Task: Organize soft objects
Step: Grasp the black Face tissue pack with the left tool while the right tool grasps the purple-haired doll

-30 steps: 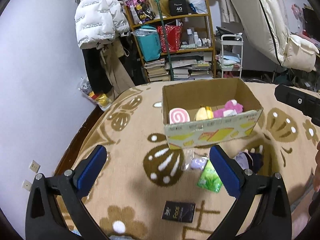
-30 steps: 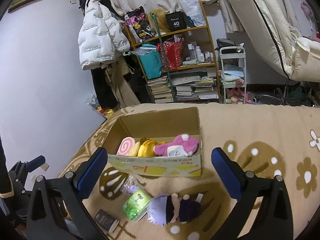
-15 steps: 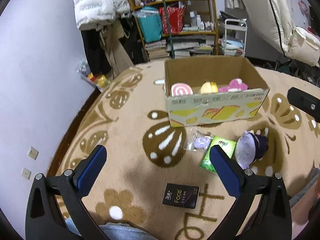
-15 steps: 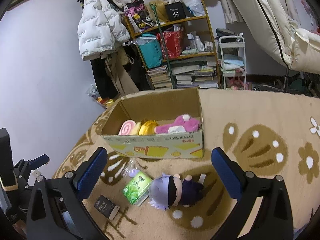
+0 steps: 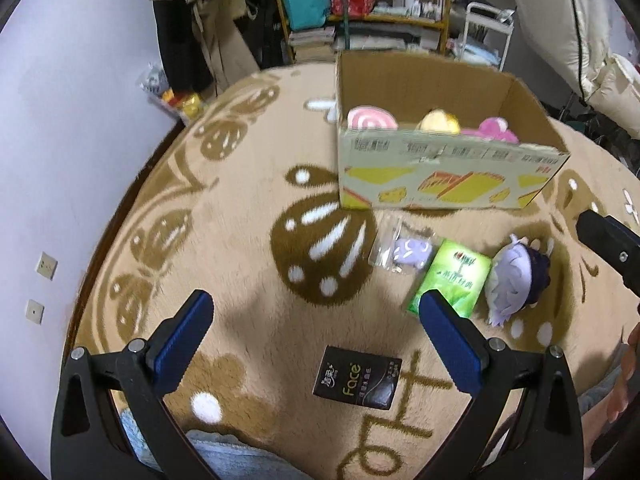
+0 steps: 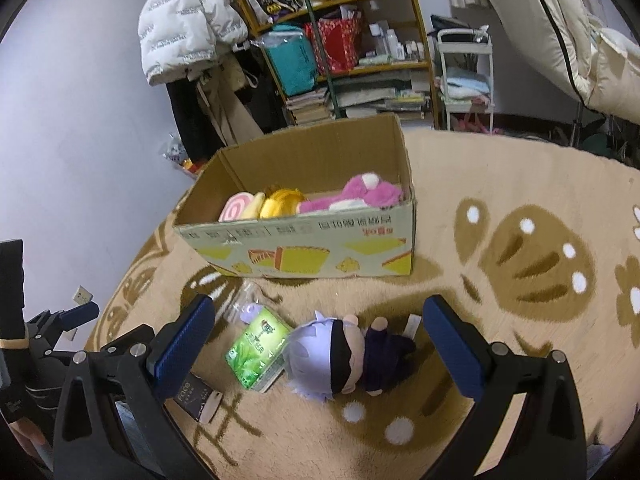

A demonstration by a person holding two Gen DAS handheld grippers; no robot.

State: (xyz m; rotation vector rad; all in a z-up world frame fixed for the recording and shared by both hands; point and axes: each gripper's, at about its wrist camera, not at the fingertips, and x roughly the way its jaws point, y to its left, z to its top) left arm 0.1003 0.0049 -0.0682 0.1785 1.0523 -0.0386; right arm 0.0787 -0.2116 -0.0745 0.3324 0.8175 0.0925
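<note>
We are holding the left gripper [image 5: 316, 320] spread wide and empty above the rug [image 5: 224, 208]. Below it, a black tissue pack [image 5: 357, 377] is lying flat. Further right, we are seeing a clear bag with a small purple toy [image 5: 404, 249], then a green tissue pack [image 5: 452, 280] touching a doll [image 5: 516, 276] with pale hair and dark clothes. Behind this row, a cardboard box [image 5: 440, 176] is sitting open, holding a pink swirl cushion [image 5: 372, 120], a yellow plush [image 5: 438, 121] and a pink plush [image 5: 496, 128]. We are keeping the right gripper [image 6: 316, 320] spread and empty too, hovering over the doll [image 6: 344, 356], which is lying on its side just beside the green tissue pack [image 6: 258, 348].
</note>
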